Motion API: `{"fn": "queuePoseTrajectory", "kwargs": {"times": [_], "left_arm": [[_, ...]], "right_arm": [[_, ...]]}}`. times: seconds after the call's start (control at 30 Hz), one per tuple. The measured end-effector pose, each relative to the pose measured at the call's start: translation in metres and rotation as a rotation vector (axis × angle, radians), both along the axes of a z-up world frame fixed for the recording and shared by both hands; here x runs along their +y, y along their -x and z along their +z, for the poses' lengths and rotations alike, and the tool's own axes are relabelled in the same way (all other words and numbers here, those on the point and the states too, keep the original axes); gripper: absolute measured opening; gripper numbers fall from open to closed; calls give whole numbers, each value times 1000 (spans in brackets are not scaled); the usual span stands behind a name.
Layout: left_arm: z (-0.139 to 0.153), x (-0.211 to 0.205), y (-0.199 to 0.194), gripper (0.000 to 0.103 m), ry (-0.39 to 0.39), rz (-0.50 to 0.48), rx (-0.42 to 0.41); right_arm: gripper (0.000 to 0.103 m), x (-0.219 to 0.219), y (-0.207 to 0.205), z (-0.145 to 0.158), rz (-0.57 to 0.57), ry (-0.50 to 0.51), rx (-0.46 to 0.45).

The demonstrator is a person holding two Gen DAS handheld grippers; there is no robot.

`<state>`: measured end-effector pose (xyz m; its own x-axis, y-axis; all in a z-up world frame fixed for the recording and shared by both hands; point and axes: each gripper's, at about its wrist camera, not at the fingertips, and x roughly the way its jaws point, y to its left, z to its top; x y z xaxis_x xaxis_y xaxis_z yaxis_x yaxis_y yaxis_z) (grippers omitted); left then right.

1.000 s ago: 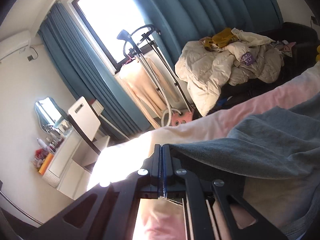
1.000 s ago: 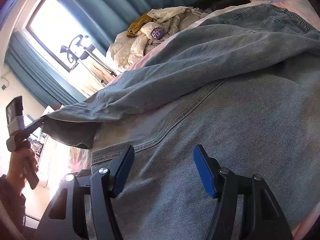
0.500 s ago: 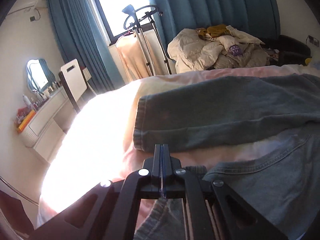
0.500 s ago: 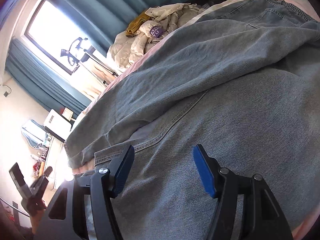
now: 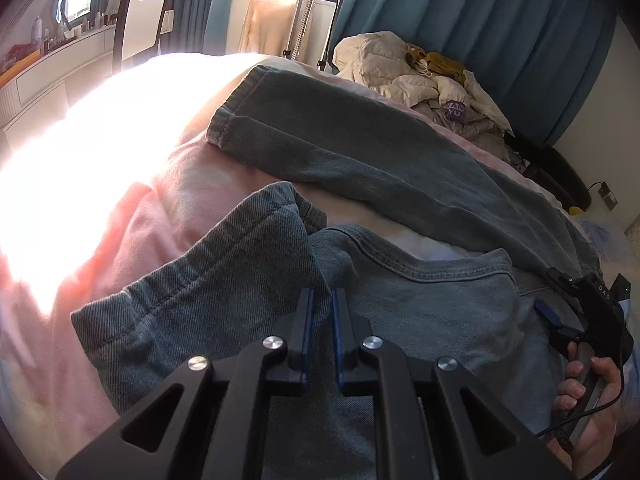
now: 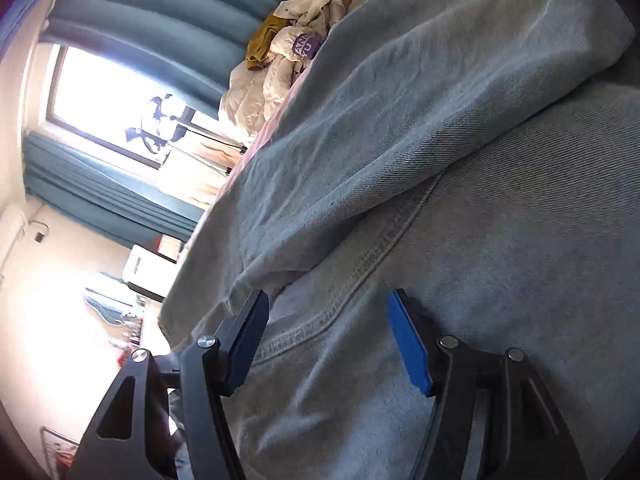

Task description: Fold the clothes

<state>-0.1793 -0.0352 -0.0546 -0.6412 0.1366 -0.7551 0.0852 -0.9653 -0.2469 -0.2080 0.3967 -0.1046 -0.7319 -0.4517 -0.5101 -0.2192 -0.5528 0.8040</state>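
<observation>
Grey-blue jeans lie spread on a pink-sheeted bed. One leg stretches flat across the far side. The other leg's hem lies rumpled and folded over, just in front of my left gripper. Its jaws are opening to a narrow slit; denim lies under them, and I see no cloth pinched between the pads. My right gripper hovers open close over the jeans, with a stitched seam running between its fingers. In the left wrist view it shows at the right edge, held by a hand.
A heap of cream bedding and clothes sits beyond the bed's far edge. A garment stand with a pale top, a white chair and a low dresser stand by the blue curtains. Strong sunlight washes out the bed's left part.
My left gripper came down from holding a leg hem in the air; that leg now lies flat, and the jaws have parted slightly. My right gripper rolled and moved closer to the denim.
</observation>
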Motion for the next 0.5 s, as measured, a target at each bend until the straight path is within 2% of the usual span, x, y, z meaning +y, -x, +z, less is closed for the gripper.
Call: {"fn": "queuePoseTrajectory", "kwargs": {"times": [0.07,0.17,0.23,0.27,0.33,0.43,0.5], "left_arm": [[-1,0,1,10,0,-9,0],[-4,1,4,11,4,-10,1],[-8,1,8,12,6,-10,-13],[-11,0,9,12,0,-11,-23],[-17,-3,11,12,-9,-10,-39],[-22,-4,14,13,-2,-4,-49],[-23,-7,15,13,-17,4,-57]], "right_arm": [[62,7,9,-8,-10,92,48],[63,5,21,-9,5,169,106],[63,-4,32,-6,39,155,114],[63,-9,38,-4,57,116,105],[63,-21,53,-6,88,39,47],[62,-24,69,-22,80,49,-46],[59,-23,78,-23,82,45,-43]]}}
